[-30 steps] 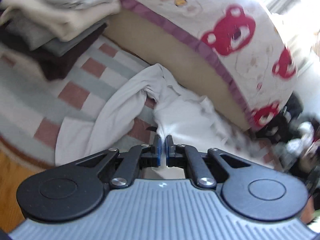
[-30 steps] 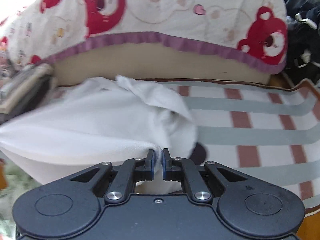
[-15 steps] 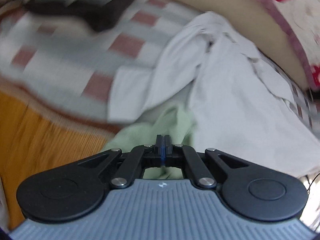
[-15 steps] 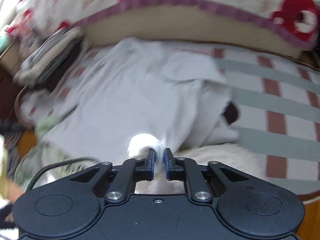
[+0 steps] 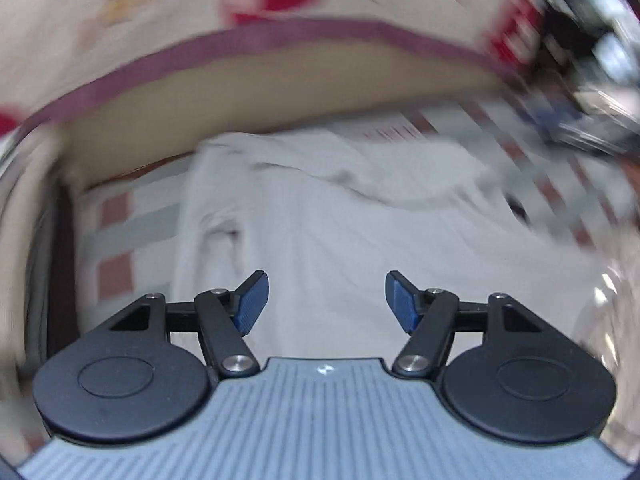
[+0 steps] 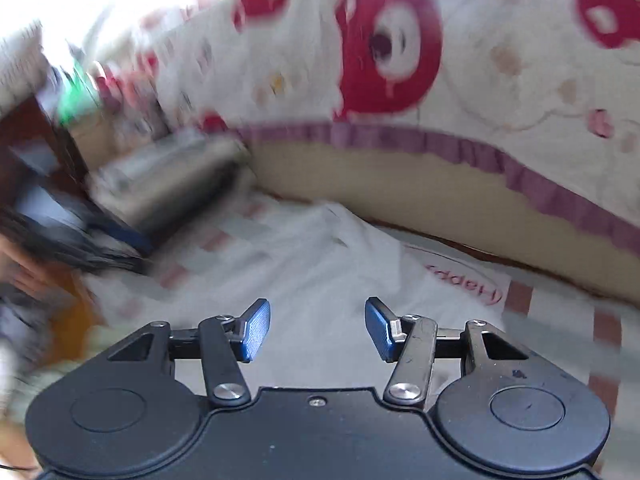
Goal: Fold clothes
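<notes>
Below, the white garment [image 5: 360, 220] lay spread on the striped rug [image 5: 116, 240] beside the bear-print bedspread [image 6: 500, 60]. The left gripper [image 5: 326, 300] and right gripper [image 6: 318, 330] hung over it, jaws opening, nothing pinched between them.

Both fisheye views are bright with soft daylight and heavily motion-smeared; only the black gripper bodies in the foreground stay sharp. The white cotton garment [image 5: 360, 208] reads pale and soft-edged. Overexposed glare burns out the right wrist view's upper left corner, and edges bow strongly
</notes>
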Demonstrator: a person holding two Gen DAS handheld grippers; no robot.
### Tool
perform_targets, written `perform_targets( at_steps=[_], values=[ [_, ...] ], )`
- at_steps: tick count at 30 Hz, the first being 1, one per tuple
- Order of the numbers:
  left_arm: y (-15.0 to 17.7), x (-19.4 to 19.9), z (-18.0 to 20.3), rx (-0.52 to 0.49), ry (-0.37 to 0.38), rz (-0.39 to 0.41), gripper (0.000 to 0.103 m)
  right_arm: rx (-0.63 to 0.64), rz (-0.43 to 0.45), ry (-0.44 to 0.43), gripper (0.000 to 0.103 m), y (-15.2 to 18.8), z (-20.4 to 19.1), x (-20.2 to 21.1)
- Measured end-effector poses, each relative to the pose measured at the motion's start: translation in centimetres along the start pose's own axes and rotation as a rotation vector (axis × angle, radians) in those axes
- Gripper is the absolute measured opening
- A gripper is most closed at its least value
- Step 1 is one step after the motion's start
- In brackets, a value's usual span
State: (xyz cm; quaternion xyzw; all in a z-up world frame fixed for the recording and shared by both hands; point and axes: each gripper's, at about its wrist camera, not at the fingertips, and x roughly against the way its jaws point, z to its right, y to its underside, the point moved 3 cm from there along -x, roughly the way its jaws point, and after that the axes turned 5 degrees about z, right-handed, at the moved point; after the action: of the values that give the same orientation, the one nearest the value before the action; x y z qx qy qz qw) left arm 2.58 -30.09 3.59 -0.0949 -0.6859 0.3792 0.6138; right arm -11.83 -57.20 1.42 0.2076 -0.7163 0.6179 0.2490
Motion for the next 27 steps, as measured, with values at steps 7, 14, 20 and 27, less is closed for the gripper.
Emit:
perform_targets(
  at_steps=[7,14,20,27],
  values=[
    [-4.1,-6.2,2.6,-0.069,-0.043,-0.197,0.066,-0.015,-0.001,0.116,0.054,1.0,1.8,-12.7],
    [-5.6,-16.7,3.9,0.133,0.049,-0.004,0.065,0.265,-0.152,0.149,0.054,6.2,3.7,-13.6],
    [-5.6,-24.7,3.3,0.445,0.127,0.052,0.066,0.187,-0.153,0.075,0.055,5.9,7.5,-13.5],
    [-6.7,-30.5,3.2,0.434,0.071,-0.011,0.011,0.275,-0.150,0.060,0.055,6.9,6.5,-15.1]
  ],
)
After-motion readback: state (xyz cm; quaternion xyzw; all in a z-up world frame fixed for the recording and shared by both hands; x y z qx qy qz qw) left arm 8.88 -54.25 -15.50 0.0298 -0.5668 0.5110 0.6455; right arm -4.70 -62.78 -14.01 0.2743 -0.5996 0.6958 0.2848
